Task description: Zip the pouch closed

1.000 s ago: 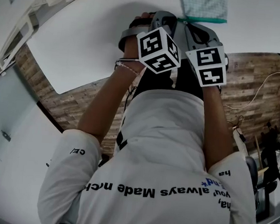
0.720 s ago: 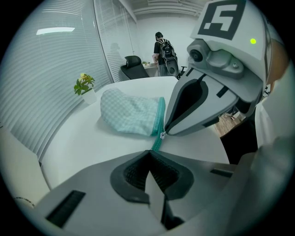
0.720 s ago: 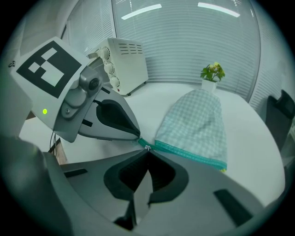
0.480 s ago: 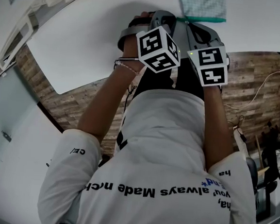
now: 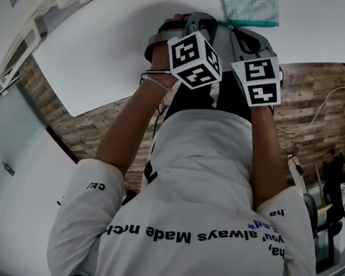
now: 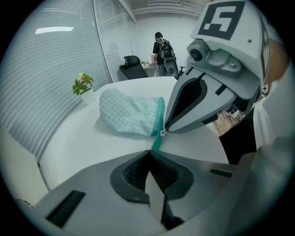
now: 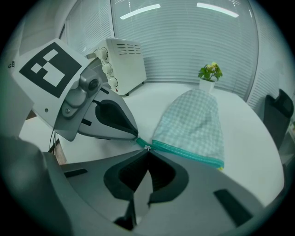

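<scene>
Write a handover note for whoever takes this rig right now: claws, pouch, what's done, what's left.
Left claw: shut on the teal zipper tail, just past the pouch's corner.
Right claw: shut on the zipper pull, close beside the left claw.
Pouch: checked fabric, lying flat on the white table, zipper edge toward you.
Done: both grips are set. The pull sits at the tail end of the zipper; I cannot tell whether the teeth are meshed.
Left: probably check the zipper line; if it is open, hold the tail and draw the pull along.
</scene>
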### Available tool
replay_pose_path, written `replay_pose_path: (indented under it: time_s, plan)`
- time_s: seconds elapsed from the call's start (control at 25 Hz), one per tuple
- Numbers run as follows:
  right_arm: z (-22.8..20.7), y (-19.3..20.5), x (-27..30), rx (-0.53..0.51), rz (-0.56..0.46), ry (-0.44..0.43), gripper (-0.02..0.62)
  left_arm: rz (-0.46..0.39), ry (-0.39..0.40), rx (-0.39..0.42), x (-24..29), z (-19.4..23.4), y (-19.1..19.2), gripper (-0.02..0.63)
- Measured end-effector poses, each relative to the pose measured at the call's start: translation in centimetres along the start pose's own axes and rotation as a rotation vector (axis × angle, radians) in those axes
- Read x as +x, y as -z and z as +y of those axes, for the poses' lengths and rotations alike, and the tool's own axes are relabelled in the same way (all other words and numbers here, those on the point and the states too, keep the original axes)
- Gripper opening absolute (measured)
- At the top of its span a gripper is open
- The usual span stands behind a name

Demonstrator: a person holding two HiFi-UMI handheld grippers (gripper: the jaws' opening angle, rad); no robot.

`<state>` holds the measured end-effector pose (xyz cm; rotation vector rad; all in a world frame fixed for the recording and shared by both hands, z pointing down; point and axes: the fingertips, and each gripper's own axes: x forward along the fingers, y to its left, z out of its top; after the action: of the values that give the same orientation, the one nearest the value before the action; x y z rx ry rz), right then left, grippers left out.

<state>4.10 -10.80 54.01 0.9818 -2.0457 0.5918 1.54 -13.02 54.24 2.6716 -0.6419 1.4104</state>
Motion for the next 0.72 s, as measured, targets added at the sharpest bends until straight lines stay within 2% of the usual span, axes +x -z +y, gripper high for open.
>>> replay_pose_path:
  time_s: [0.12, 0.28, 0.72]
  plan:
    - [-0.1, 0.1, 0.0, 0.003, 0.003, 0.004, 0.009, 0.001, 0.006, 0.000, 0.0, -0.1, 0.0, 0.018]
    - [-0.5, 0.2, -0.2, 0.008, 0.004, 0.019, 0.009, 0.021, -0.012, 0.044, 0.1, -0.2, -0.1, 0.018]
    - [-1.6, 0.6, -0.7, 0.023, 0.002, 0.042, 0.009, 0.019, -0.007, 0.035, 0.1, -0.3, -0.1, 0.018]
